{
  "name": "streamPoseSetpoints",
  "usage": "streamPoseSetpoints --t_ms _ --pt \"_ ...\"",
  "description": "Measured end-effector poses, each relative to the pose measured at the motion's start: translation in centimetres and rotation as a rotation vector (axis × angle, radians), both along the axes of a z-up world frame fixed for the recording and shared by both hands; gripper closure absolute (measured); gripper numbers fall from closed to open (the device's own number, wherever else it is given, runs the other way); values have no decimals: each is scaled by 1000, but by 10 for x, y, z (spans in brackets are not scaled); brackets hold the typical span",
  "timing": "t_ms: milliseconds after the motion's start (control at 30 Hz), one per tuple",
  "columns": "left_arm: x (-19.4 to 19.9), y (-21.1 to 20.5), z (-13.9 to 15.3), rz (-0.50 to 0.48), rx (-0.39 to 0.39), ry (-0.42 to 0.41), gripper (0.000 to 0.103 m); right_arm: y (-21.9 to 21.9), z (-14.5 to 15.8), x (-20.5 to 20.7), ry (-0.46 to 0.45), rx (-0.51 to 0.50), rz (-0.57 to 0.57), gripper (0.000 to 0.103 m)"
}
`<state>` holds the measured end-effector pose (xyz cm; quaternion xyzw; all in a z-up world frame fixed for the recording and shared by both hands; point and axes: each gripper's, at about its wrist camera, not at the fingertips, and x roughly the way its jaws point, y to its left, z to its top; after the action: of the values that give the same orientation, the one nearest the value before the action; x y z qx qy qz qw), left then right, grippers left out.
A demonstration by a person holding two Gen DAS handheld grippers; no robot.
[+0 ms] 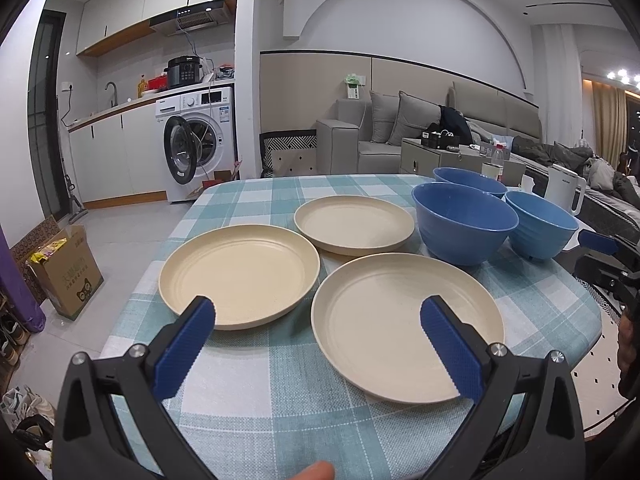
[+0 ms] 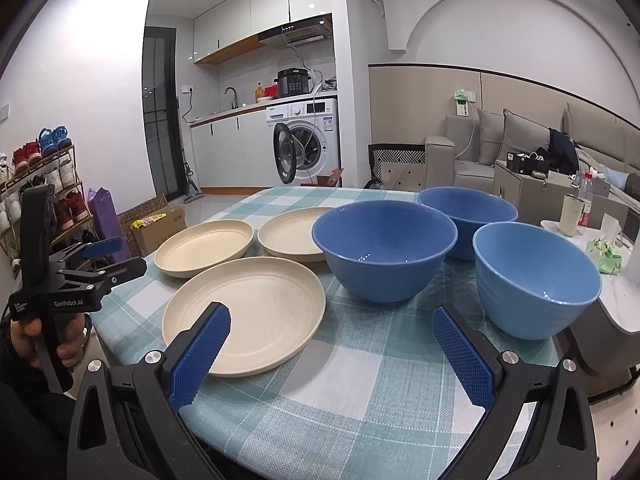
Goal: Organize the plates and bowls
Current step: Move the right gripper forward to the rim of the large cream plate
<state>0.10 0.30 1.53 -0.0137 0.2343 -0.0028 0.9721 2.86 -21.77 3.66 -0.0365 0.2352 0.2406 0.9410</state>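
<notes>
Your table (image 1: pixel 256 432), under its teal checked cloth, carries two groups: three cream plates on the side toward the kitchen, three blue bowls on the side toward the sofa, none of them stacked yet. Of the plates, the near plate (image 1: pixel 404 320) lies straight ahead of your left gripper (image 1: pixel 318 320), its rim passing under the right-hand pad, while the left plate (image 1: pixel 240 272) sits just beside it with its near rim touching the sight line of the other pad, and the far plate (image 1: pixel 354 224) rests beyond both. Of the bowls, the big bowl (image 2: pixel 384 248) stands ahead and slightly left of your right gripper (image 2: pixel 332 338), the near bowl (image 2: pixel 536 276) ahead and to its right, and the far bowl (image 2: pixel 466 216) behind the pair. So the split looks natural: your left hand is nearer the plates, your right nearer the bowls. Both sets of jaws stand wide apart and hold nothing. The plates are round, so no axis matters; what counts, I judge, is that you come at the near plate's closest rim low and level, one pad over and one under.
</notes>
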Motion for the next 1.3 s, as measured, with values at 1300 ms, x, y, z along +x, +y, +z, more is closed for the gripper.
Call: streamPoseSetpoints --t_ms 1300 --pt "53 6 35 27 77 28 0 12 59 54 2 -52 39 0"
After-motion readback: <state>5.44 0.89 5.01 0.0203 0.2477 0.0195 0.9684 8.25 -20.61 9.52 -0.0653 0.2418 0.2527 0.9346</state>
